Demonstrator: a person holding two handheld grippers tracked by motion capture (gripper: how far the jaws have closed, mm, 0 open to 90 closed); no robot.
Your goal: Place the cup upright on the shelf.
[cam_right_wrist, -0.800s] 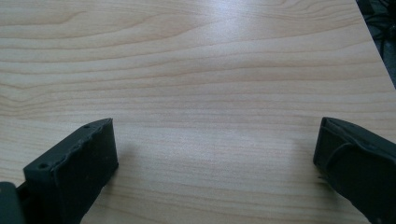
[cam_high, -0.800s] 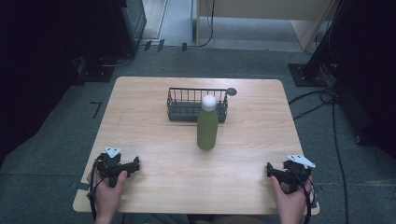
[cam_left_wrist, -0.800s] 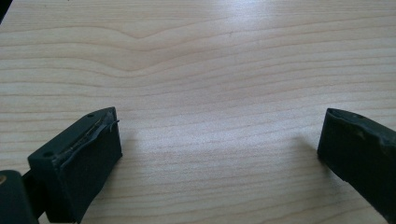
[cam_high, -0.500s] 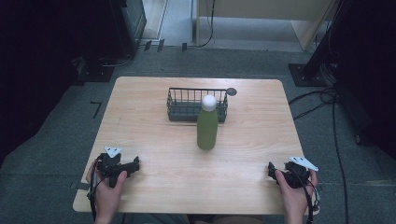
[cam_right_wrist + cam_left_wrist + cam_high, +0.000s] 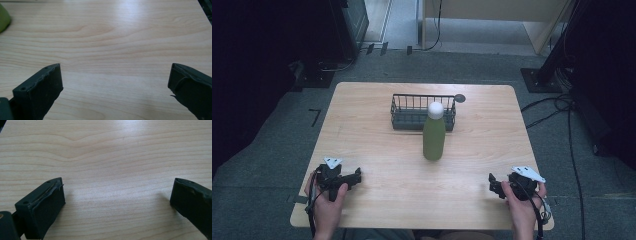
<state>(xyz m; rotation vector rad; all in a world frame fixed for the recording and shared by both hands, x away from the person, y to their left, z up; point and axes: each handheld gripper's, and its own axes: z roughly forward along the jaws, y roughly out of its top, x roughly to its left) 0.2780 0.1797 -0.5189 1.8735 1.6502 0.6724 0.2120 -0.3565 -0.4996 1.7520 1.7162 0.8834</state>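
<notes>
A green bottle (image 5: 433, 140) with a white cap stands upright at the middle of the wooden table (image 5: 372, 115), just in front of a black wire basket (image 5: 412, 114). My left gripper (image 5: 355, 176) rests near the front left edge, held in a hand and pointing right. In the left gripper view its jaws stand wide apart over bare wood, and the left gripper (image 5: 117, 192) is open. My right gripper (image 5: 492, 183) sits near the front right edge, pointing left. It is open too (image 5: 115, 75), with a sliver of the bottle (image 5: 3, 15) at that view's top left.
A small dark round disc (image 5: 460, 98) lies on the table at the basket's far right corner. Grey floor surrounds the table, with cables (image 5: 557, 107) at the right and dark equipment at the far left.
My right gripper has shifted only slightly in place. The left gripper, the bottle and the basket have stayed where they were.
</notes>
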